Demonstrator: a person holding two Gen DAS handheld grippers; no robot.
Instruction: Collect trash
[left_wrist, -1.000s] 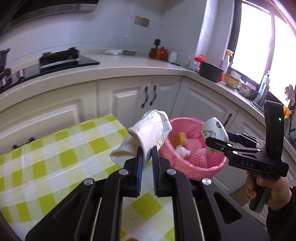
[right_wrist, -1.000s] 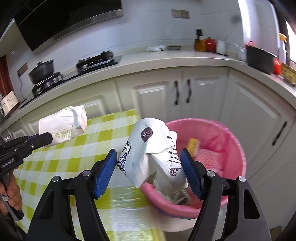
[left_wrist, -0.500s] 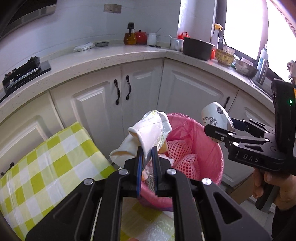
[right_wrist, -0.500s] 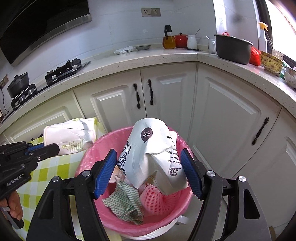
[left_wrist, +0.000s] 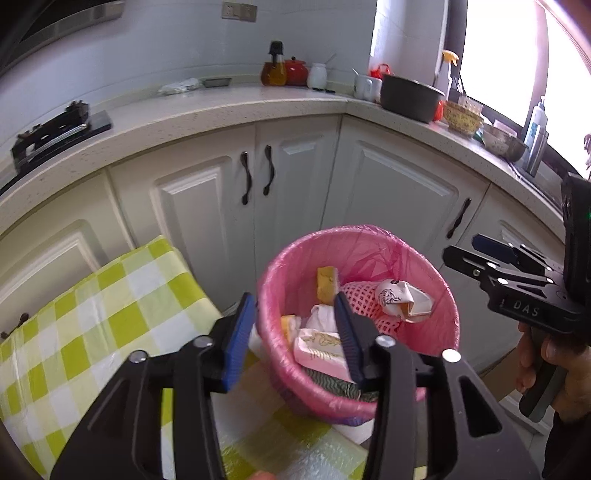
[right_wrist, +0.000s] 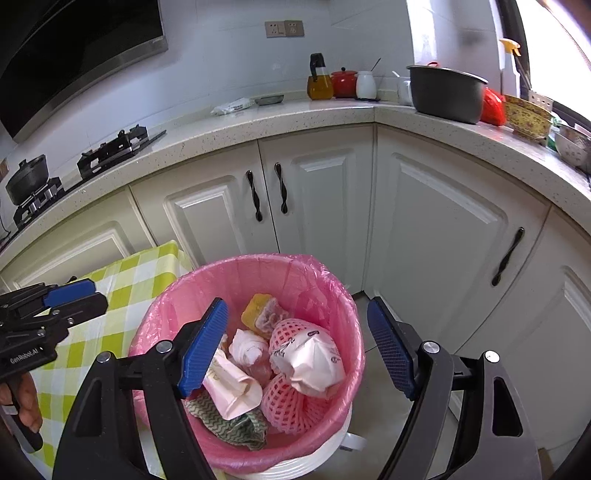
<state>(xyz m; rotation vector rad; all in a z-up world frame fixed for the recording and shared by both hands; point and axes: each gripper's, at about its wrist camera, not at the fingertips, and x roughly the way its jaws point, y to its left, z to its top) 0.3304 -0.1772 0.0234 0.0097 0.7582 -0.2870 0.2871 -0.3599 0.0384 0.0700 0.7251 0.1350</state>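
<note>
A trash bin with a pink liner (right_wrist: 332, 291) (left_wrist: 373, 236) stands on the floor beside the table. Inside lie a crumpled white paper cup (right_wrist: 312, 363) (left_wrist: 400, 297), a white paper bag (right_wrist: 231, 384) (left_wrist: 319, 350), pink foam fruit nets (right_wrist: 286, 404), a yellow sponge (right_wrist: 256, 314) and a green patterned cloth (right_wrist: 236, 424). My left gripper (left_wrist: 295, 332) is open and empty over the bin's near left rim. My right gripper (right_wrist: 295, 347) is open and empty above the bin. Each gripper shows in the other's view, the right (left_wrist: 476, 254) and the left (right_wrist: 79, 293).
A table with a green-and-white checked cloth (left_wrist: 92, 314) (right_wrist: 122, 273) sits left of the bin. White cabinets (right_wrist: 424, 206) and a counter (right_wrist: 295, 110) with a stove (right_wrist: 118, 142), a pot (right_wrist: 445, 94) and jars wrap behind and to the right.
Both grippers have opened. The paper bag dropped from the left gripper and the paper cup from the right one; both now lie in the bin.
</note>
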